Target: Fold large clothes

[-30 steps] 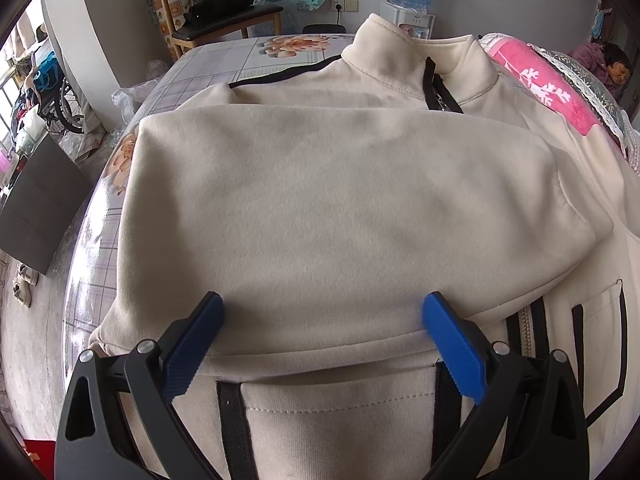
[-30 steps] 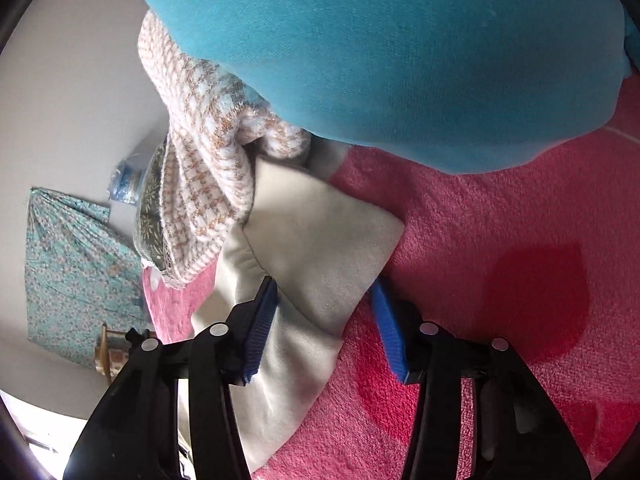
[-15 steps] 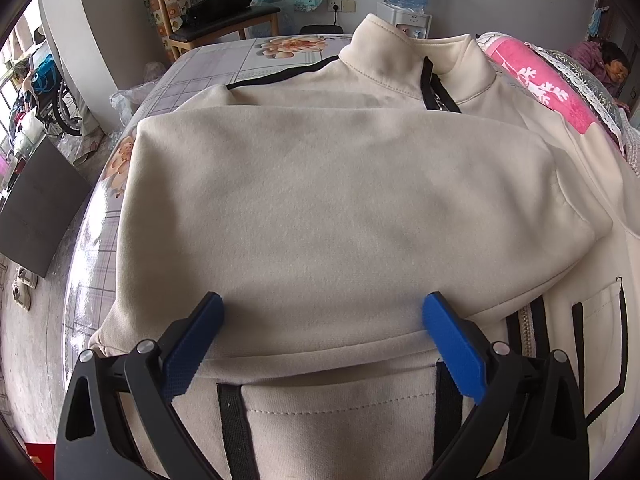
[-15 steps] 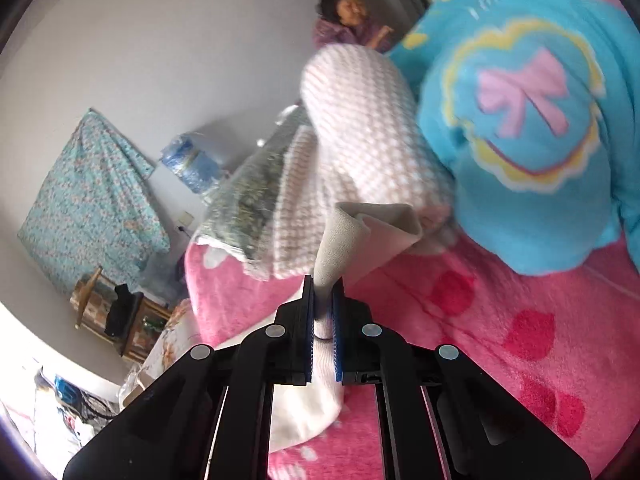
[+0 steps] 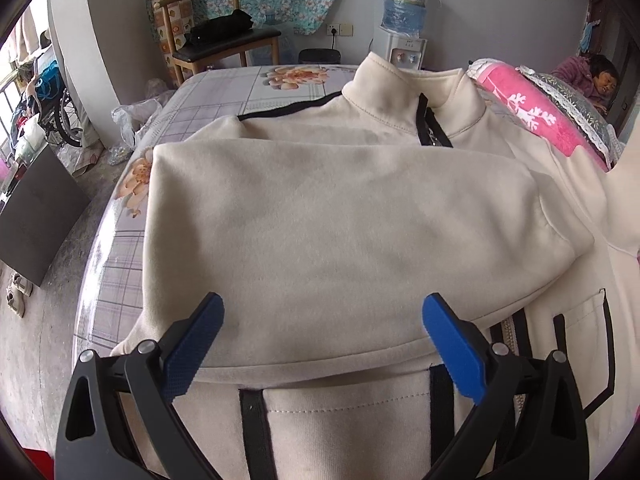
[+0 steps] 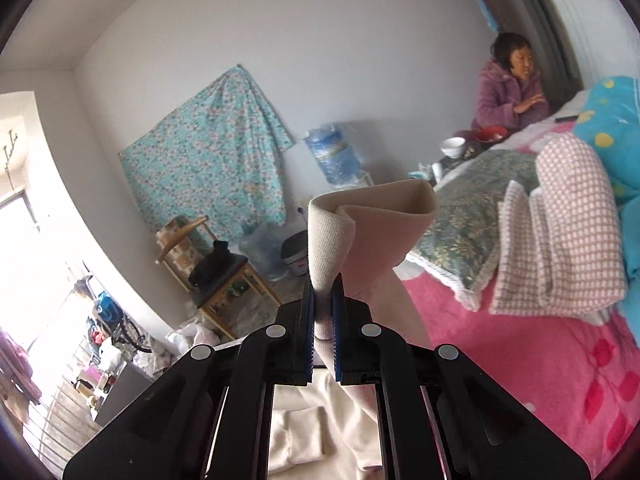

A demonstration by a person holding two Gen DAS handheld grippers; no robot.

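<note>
A cream zip jacket [image 5: 344, 216] with black trim lies on the table, its left sleeve folded across the chest. My left gripper [image 5: 320, 312] is open just above the folded sleeve, near the jacket's lower front, holding nothing. My right gripper [image 6: 323, 292] is shut on the cuff of the jacket's other sleeve [image 6: 360, 224] and holds it lifted in the air, the cuff end sticking up past the blue pads. More cream fabric [image 6: 304, 432] hangs below the right gripper.
The table has a floral plaid cloth [image 5: 224, 92]. A pink blanket [image 6: 520, 360], a green pillow [image 6: 472, 216] and a checked folded cloth [image 6: 560, 232] lie to the right. A chair [image 5: 216, 40] and water dispenser [image 5: 404, 12] stand behind. A person [image 6: 512, 88] sits at the far right.
My right gripper closed on the sleeve cuff and lifted it up off the pink blanket, tilting toward the room. My left gripper stayed open over the jacket and barely moved.
</note>
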